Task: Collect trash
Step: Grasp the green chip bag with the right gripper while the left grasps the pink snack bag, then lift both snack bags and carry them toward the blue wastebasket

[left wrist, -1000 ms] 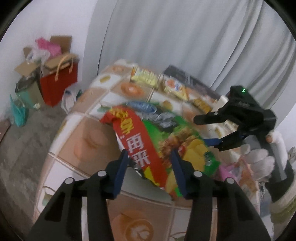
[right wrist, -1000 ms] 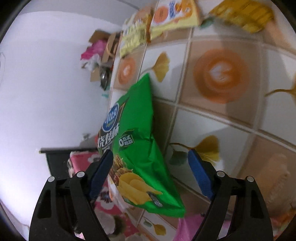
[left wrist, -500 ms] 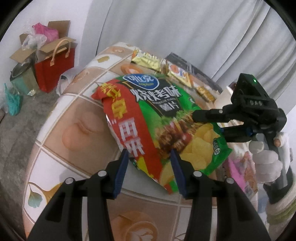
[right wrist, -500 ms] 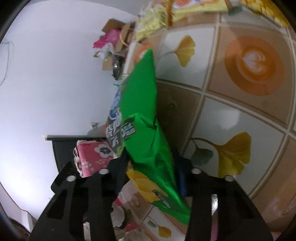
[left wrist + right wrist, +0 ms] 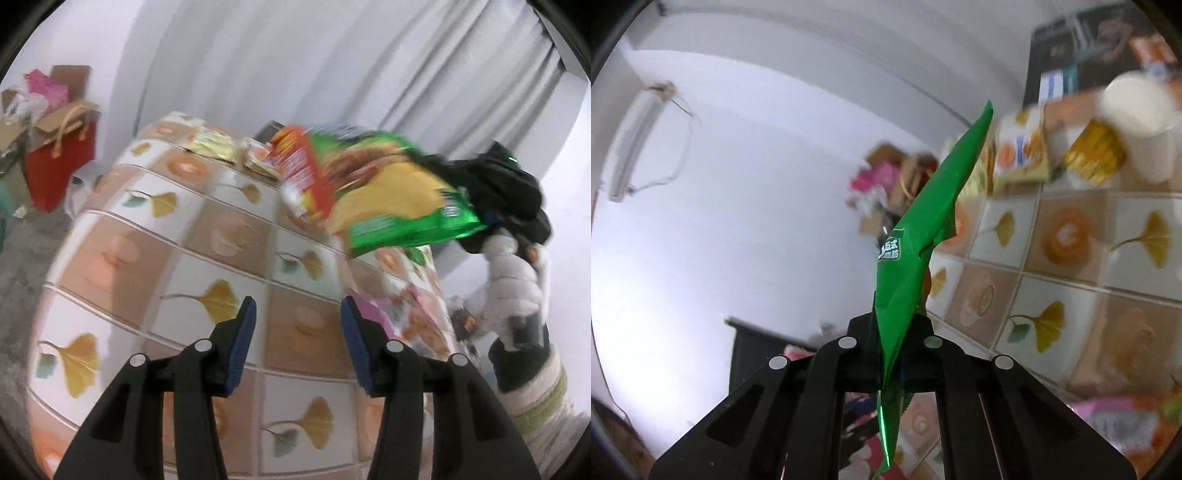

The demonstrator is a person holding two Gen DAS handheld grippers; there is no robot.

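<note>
The left tool (image 5: 297, 339) hangs over the near edge of the desk (image 5: 207, 236), its blue pads (image 5: 242, 343) spread apart with only the tiled cloth of ginkgo leaves and coffee cups showing between them.

The right tool (image 5: 892, 354) is pressed together on the bottom seam of the green chip bag (image 5: 916, 258), which stands edge-on between the black fingers. In the left wrist view the same chip bag (image 5: 384, 199) is clear of the desk, tilted, above the right part of the top, its red band toward the desk's middle and its green end at the right tool (image 5: 495, 206), which a hand in a white glove (image 5: 513, 280) carries beyond the right edge. The picture is blurred there.

A pink wrapper (image 5: 380, 325) lies near the right edge.

Toward the far edge lie yellow snack packets (image 5: 214, 151), an orange and white packet (image 5: 1019, 151) and a white paper cup (image 5: 1137, 125) on its side.

On the floor past the far left corner stand a red paper bag (image 5: 59, 162) and cardboard boxes (image 5: 40, 122). Grey curtains (image 5: 369, 62) hang behind the desk.
</note>
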